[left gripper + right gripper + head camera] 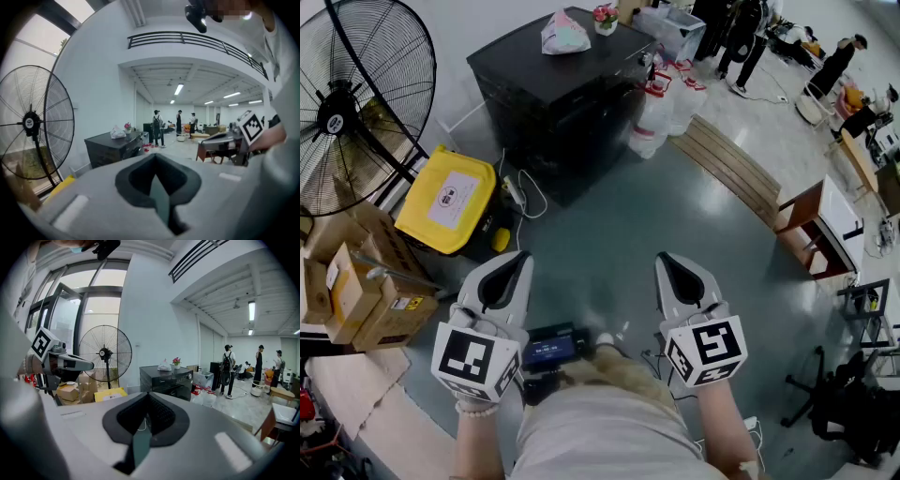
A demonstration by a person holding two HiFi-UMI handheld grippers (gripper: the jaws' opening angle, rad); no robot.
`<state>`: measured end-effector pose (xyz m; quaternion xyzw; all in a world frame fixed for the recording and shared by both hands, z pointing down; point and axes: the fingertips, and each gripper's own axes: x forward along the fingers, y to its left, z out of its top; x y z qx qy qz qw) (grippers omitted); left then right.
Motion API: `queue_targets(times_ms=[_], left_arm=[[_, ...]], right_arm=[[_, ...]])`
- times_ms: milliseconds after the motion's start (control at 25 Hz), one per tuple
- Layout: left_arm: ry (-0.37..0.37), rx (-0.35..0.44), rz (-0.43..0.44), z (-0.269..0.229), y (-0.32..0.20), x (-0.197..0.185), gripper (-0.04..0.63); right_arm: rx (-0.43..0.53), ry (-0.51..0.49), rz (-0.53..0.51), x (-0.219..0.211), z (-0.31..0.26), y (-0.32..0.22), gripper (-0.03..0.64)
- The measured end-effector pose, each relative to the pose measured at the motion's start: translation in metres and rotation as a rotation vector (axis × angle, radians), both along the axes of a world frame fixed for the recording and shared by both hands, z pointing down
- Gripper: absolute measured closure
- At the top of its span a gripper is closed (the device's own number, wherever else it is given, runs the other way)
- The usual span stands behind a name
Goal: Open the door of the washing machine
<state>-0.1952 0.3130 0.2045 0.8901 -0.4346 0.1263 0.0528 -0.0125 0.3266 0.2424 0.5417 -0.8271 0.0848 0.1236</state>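
Washing machine (558,89) is sitting at the far side of the floor (609,234), black and boxy. A tied bag (564,33) and a small flower pot (606,17) are resting on its top. We're standing well apart from it, with bare floor between us and its front.

We're holding the left gripper (521,256) and the right gripper (664,258) side by side in front of us, both aiming roughly toward the machine and tilting a bit downward. In the left gripper view the fingers (136,180) are pressing together with nothing between them. The same is showing in the right gripper view, where the fingers (159,418) are meeting and gripping nothing.

In the right gripper view the machine (166,383) is showing its dark front and a control strip along the upper edge. No door is swinging out from it, so we're reading the door as shut, though the handle is too small to pick out. In the left gripper view the machine (115,147) is also sitting far off.

We're judging the task as not started: nothing is touching the machine. Walking up to it, finding the door edge or handle, getting a hold on it and pulling it open are all left.

A big fan (347,103), a yellow bin (450,197) and cardboard boxes (356,281) are crowding the left side, clear of the direct path.
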Motion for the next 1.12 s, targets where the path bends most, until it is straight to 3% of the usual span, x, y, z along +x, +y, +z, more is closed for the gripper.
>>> queue_targets(times_ms=[680,800,1000,1120], left_arm=[[0.004,0.008,-0.011,-0.002,0.004,0.008,0.601],[0.003,0.008,0.005,-0.003,0.006,0.012,0.561],[0.003,0.012,0.000,-0.002,0.007,0.019,0.514],[0.000,0.011,-0.005,-0.001,0.006,0.025,0.512]], right_arm=[[0.038,-0.022,0.021,0.007,-0.008,0.004,0.612],[0.035,-0.027,0.023,0.009,-0.009,0.003,0.609],[0.028,-0.049,0.012,0.019,-0.008,0.000,0.500],[0.029,-0.060,0.024,0.027,-0.006,-0.002,0.477]])
